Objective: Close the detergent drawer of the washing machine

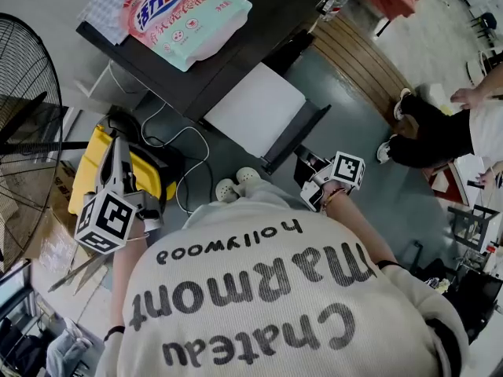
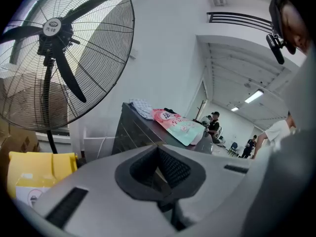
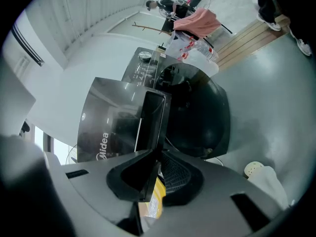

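Note:
The dark washing machine stands in front of me, with its white detergent drawer pulled out towards me. In the head view my right gripper is at the drawer's dark front panel. In the right gripper view that panel runs edge-on between the two pads, and my right gripper is shut on it. The Midea machine and its round door lie behind. My left gripper is held off to the left, away from the machine. Its pads meet with nothing between them in the left gripper view.
A pink-and-green detergent bag lies on the machine's top. A large floor fan and a yellow box stand on the left, with cables beside them. White slippers are on the floor under the drawer. Another person stands at the right.

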A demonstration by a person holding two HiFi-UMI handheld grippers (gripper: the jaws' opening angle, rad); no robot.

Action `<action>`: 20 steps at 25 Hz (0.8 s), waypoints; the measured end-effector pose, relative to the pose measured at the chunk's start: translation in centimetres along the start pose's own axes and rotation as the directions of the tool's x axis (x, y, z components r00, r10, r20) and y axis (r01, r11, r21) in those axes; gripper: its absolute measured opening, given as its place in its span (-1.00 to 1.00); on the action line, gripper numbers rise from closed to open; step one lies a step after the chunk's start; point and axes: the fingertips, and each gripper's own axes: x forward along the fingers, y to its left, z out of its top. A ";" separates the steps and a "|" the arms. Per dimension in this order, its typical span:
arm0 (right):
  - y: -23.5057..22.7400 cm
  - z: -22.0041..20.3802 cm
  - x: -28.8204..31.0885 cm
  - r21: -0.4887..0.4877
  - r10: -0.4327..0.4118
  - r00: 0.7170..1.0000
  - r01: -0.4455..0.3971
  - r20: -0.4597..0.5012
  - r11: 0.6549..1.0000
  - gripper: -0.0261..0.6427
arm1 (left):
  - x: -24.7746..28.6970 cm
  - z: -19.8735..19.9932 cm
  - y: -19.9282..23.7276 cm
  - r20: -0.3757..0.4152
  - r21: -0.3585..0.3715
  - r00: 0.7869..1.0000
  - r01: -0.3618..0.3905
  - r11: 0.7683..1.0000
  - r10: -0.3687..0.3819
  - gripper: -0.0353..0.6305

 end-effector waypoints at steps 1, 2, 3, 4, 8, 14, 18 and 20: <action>0.1 0.0 0.1 -0.002 0.001 1.000 -0.001 -0.003 1.000 -0.72 | 0.0 0.1 0.0 0.002 0.000 1.000 -0.001 1.000 0.001 -0.87; 0.2 0.0 0.2 -0.003 0.001 1.000 -0.001 -0.005 1.000 -0.72 | 0.0 0.2 0.1 0.004 0.000 1.000 -0.002 1.000 0.002 -0.87; 0.2 0.0 0.3 -0.004 0.001 1.000 -0.001 -0.006 1.000 -0.72 | 0.0 0.2 0.1 0.005 -0.001 1.000 -0.003 1.000 0.003 -0.87; 0.2 0.0 0.4 -0.005 0.002 1.000 -0.002 -0.007 1.000 -0.72 | 0.1 0.2 0.2 0.006 -0.002 1.000 -0.005 1.000 0.005 -0.87; 0.2 0.0 0.6 -0.003 -0.004 1.000 0.004 -0.012 1.000 -0.72 | 0.1 0.3 0.3 0.006 -0.004 1.000 -0.008 1.000 0.008 -0.87; 0.7 0.1 1.4 -0.006 0.008 1.000 -0.009 -0.024 1.000 -0.72 | 0.1 0.5 0.4 0.006 -0.004 1.000 -0.015 1.000 0.015 -0.87; 0.9 0.2 2.0 -0.007 0.008 0.999 -0.008 -0.035 1.000 -0.72 | 0.2 0.6 0.7 0.010 -0.005 1.000 -0.023 1.000 0.023 -0.87; 0.9 0.2 2.3 -0.009 0.011 0.999 -0.011 -0.037 1.000 -0.72 | 0.3 0.6 0.9 0.011 -0.007 1.000 -0.026 1.000 0.026 -0.87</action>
